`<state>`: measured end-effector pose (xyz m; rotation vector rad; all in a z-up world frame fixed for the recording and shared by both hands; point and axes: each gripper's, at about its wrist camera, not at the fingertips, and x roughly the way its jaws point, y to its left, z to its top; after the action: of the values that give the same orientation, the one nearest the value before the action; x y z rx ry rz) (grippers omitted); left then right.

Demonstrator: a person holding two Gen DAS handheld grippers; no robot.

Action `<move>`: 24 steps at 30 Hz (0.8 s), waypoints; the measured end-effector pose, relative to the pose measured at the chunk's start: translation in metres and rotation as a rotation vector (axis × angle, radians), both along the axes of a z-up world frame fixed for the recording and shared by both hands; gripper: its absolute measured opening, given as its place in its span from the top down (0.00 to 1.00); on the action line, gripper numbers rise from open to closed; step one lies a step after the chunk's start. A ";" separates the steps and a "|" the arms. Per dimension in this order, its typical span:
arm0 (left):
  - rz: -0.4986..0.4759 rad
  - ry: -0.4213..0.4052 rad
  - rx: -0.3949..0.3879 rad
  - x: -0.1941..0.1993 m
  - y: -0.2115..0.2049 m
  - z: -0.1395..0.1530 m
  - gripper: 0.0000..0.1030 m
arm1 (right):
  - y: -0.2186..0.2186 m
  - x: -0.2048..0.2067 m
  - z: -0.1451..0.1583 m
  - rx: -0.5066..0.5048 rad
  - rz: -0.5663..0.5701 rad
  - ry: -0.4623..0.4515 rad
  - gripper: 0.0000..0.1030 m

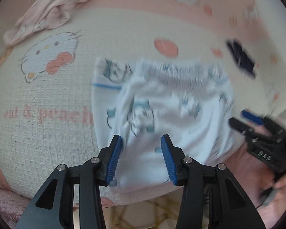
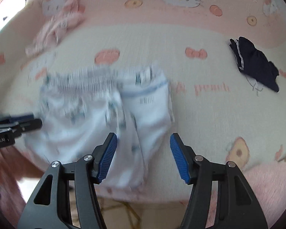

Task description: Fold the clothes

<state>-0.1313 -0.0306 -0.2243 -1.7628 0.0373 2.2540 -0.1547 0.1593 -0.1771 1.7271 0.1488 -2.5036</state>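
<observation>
White printed garment [image 1: 171, 103] lies crumpled on bed cover [image 1: 53, 99], directly ahead of both your jaws, near bed edge. Your left gripper [image 1: 141, 156]: jaws apart, fabric showing between them, no pinch visible. Your right gripper [image 2: 143, 154]: jaws apart above garment's folded side, holding nothing. Pink garment [image 2: 59, 24] far beyond, to left; dark garment [image 2: 257, 64] beyond, to right.

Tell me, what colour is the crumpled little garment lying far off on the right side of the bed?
The crumpled garment is dark navy; clearest from the right wrist.
</observation>
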 end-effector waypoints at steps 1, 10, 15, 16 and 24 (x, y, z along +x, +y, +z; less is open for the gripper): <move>-0.003 0.006 -0.021 -0.001 0.002 -0.003 0.56 | 0.000 0.002 -0.006 0.033 0.003 -0.023 0.42; 0.097 0.047 0.015 0.000 -0.008 0.003 0.54 | 0.048 0.010 0.015 -0.023 -0.197 0.013 0.42; 0.023 0.073 0.035 -0.001 0.012 0.007 0.54 | 0.054 0.014 0.010 -0.118 -0.195 -0.049 0.42; 0.009 0.071 0.058 0.000 0.016 0.007 0.54 | 0.051 0.014 0.008 -0.101 -0.181 -0.054 0.42; -0.062 0.048 -0.125 0.009 0.048 -0.014 0.54 | 0.034 0.026 -0.004 0.034 -0.041 -0.082 0.39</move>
<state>-0.1219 0.0176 -0.2383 -1.7426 0.2441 2.2936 -0.1290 0.1929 -0.1810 1.8605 0.1518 -2.4677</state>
